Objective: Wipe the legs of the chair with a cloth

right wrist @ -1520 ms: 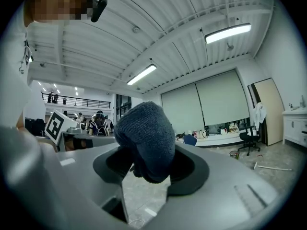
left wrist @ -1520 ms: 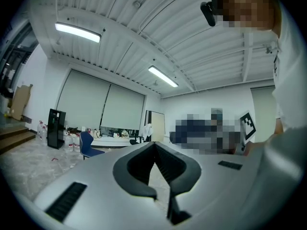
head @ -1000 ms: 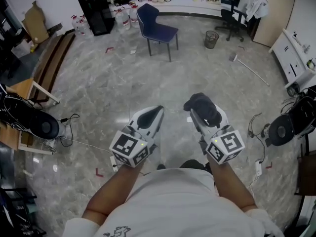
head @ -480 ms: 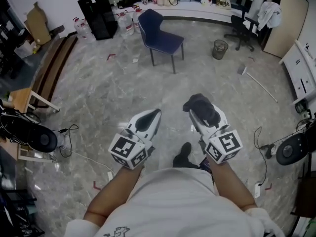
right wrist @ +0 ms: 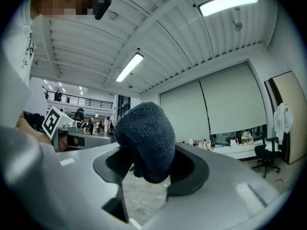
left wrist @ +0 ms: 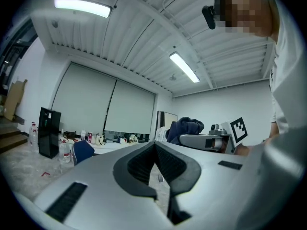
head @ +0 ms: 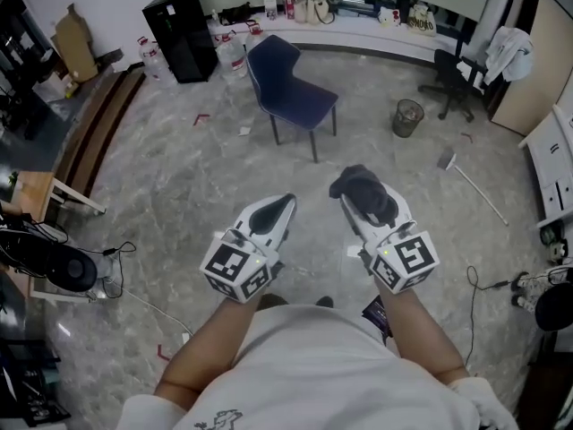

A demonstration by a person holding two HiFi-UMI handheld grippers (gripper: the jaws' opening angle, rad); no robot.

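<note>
A dark blue chair (head: 286,77) on thin metal legs stands on the marble floor ahead of me, well beyond both grippers. My right gripper (head: 358,195) is shut on a dark knitted cloth (head: 365,192), which bulges up between its jaws (right wrist: 146,140). My left gripper (head: 285,206) is shut with nothing in it, its tips meeting (left wrist: 154,147). In the left gripper view the chair (left wrist: 82,151) appears small at the left, and the right gripper with its cloth (left wrist: 186,127) shows at the right. Both grippers are held at waist height, side by side.
A black cabinet (head: 177,21) and water bottles (head: 235,52) stand behind the chair. A wire waste bin (head: 407,117), an office chair (head: 458,79) and a broom (head: 470,179) are at the right. Wooden planks (head: 98,115) and a fan with cables (head: 63,267) lie left.
I have walked forward: the chair has come nearer and shifted lower in the head view. Both grippers keep the same pose, the right still holding the cloth.
</note>
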